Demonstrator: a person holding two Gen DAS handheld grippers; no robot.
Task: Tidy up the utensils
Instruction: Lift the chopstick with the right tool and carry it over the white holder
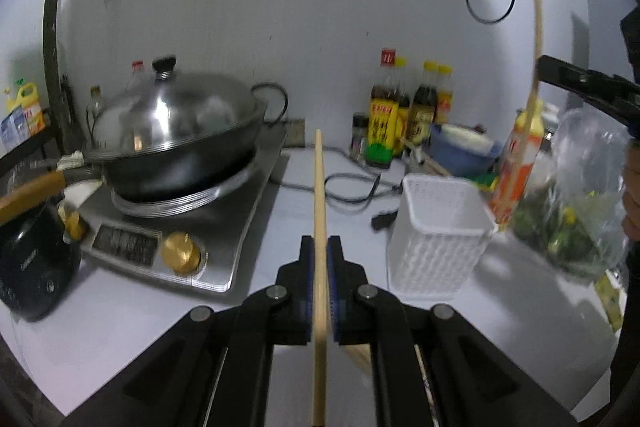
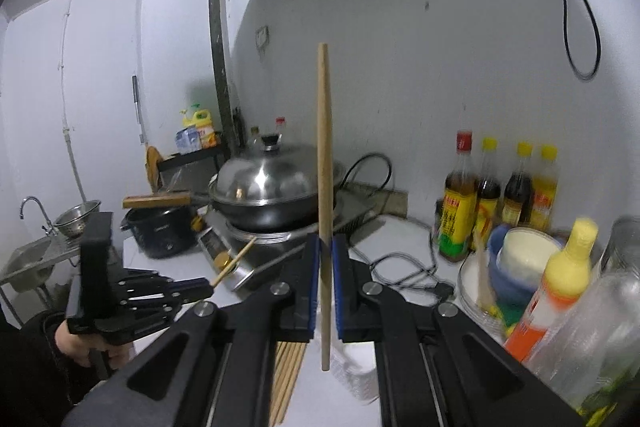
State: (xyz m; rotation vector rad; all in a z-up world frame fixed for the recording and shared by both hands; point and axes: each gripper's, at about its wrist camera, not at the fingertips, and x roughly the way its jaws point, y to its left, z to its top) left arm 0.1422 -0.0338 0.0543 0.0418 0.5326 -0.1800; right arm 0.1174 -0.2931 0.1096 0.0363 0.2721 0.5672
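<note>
Above white counter [image 1: 132, 311]: left gripper [image 1: 320, 251] clamped on one chopstick [image 1: 319, 187], beside white basket [image 1: 440, 227]. Right gripper [image 2: 325, 255] clamped on second chopstick [image 2: 324, 147], upright. Loose chopsticks [image 2: 286, 383] lie beneath.

Both tongs are matte black plastic linkages with round silver pivot screws and blue ribbed pads inside the fingertips: the left tongs [image 1: 320, 259] and the right tongs [image 2: 325, 259]. The hand [image 2: 76, 343] gripping a handle wears a dark sleeve.
</note>
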